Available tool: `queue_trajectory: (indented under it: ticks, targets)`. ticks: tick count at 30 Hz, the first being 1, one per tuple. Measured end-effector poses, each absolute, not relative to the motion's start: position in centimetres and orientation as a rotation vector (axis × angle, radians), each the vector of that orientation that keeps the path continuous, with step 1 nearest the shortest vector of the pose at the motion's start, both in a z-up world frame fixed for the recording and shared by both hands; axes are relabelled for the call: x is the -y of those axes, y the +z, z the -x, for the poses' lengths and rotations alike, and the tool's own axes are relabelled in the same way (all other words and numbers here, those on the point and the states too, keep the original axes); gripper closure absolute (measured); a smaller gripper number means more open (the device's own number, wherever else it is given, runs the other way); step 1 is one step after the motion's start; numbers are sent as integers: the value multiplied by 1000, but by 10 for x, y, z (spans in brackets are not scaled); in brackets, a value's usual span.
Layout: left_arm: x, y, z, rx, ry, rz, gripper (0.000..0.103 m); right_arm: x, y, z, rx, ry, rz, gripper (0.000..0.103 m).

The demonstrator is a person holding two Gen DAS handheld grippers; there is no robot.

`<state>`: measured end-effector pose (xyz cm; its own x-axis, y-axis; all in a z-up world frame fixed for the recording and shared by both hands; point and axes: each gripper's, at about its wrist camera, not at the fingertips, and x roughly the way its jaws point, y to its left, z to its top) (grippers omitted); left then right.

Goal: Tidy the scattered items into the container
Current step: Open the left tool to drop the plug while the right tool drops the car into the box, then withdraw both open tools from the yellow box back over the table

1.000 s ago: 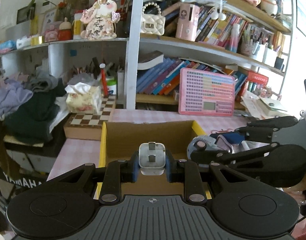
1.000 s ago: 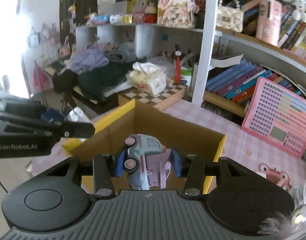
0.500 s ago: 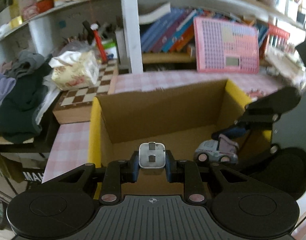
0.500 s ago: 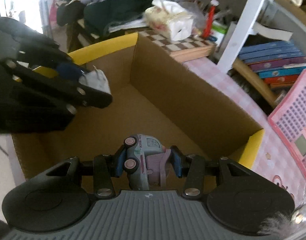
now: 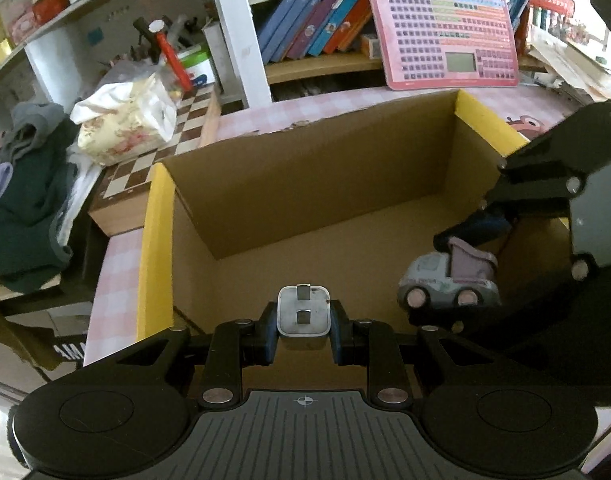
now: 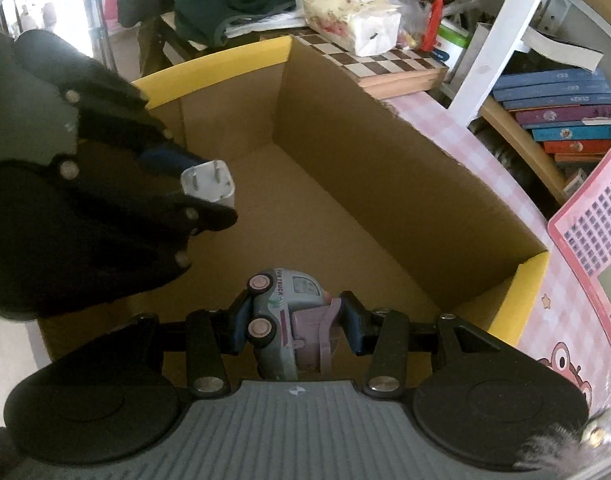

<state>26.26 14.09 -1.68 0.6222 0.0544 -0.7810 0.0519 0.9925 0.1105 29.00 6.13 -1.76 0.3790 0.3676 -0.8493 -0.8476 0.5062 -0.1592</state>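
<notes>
Over the pink checked table [image 5: 117, 280], an open cardboard box [image 5: 325, 184] with yellow flaps sits with its floor bare; a chessboard [image 5: 165, 136] and tissue pack [image 5: 125, 124] lie beside it. Both grippers point down inside the box mouth. Right gripper [image 6: 293, 324] clamps a grey-and-lilac toy truck [image 6: 289, 320] between its blue pads, nose forward, wheels turned to the left pad. Left gripper [image 5: 304, 330] is pinched narrow on a white plug adapter [image 5: 304, 312], prongs facing out past the fingertips. Step in hand looks like the drop: both items hang clear above the floor, so best to go lower, keep the two grippers apart, then let go so the truck doesn't roll or bounce out.
</notes>
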Motion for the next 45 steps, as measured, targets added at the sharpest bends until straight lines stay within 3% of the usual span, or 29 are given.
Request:
queue_trajectory:
  ticks: [8, 10, 13, 34, 45]
  targets:
    - [-137, -16, -263, -894, 4, -143, 75, -62, -17, -293, -862, 835, 641, 57]
    - [-136, -15, -261, -885, -1, -149, 68, -61, -15, -293, -851, 835, 630, 44]
    - [-136, -8, -256, -845, 6, -159, 59, -58, -12, -292, -829, 831, 612, 36]
    - [-139, 71, -170, -553, 12, -76, 33, -10, 70, -223, -600, 744, 396, 29]
    - [-130, 85, -108, -482, 38, -89, 20, 39, 93, -173, -511, 623, 215, 25]
